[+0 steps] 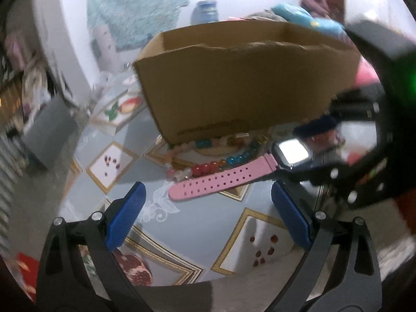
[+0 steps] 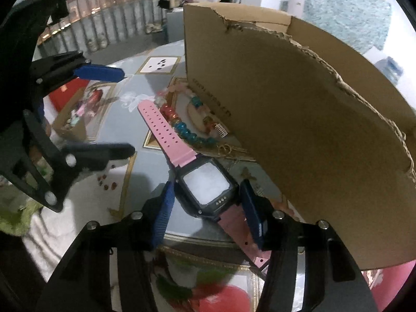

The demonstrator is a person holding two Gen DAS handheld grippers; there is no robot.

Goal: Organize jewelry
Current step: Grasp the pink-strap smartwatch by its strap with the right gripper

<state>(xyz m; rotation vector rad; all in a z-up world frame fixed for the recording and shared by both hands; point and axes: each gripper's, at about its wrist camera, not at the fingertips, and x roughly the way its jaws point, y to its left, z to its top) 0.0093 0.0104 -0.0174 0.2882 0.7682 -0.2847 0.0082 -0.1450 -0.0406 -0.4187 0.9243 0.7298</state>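
A watch with a pink strap (image 2: pixel 166 132) and a dark square case (image 2: pixel 208 189) lies on the patterned tablecloth beside an open cardboard box (image 2: pixel 299 130). My right gripper (image 2: pixel 206 202) points down over it, blue pads pressing the two sides of the case. Strings of coloured beads (image 2: pixel 182 127) lie between the strap and the box wall. In the left wrist view the pink strap (image 1: pixel 221 179) and the beads (image 1: pixel 208 166) lie just ahead of my left gripper (image 1: pixel 208 197). It is open and holds nothing. The cardboard box (image 1: pixel 234 83) stands behind them.
A small gold comb-like piece (image 2: pixel 221 130) and a thin gold chain (image 2: pixel 228 150) lie at the foot of the box. A small cardboard tray of trinkets (image 2: pixel 70 122) and a red box (image 2: pixel 65 93) sit at the left. A blue jar (image 1: pixel 206 10) stands behind the box.
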